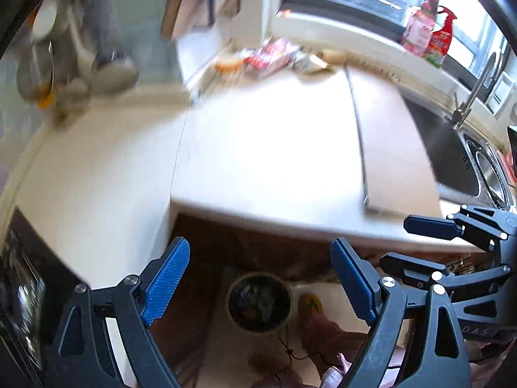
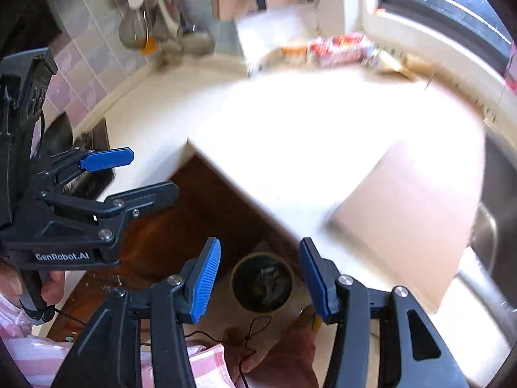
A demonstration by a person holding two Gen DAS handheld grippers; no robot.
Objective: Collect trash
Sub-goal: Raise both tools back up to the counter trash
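Crinkled wrappers [image 1: 274,56] heaped on glossy white counter [image 1: 258,161]; round bin [image 1: 258,302] below.

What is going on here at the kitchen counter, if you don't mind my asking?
A person holds a two-finger tool in each hand above a white counter, collecting trash. Both the left tool and the right tool are open and empty. On the floor below sits a round dark bin with rubbish already inside. A blurred pile of red-and-white crumpled wrappers lies at the counter's far edge by the window, untouched.
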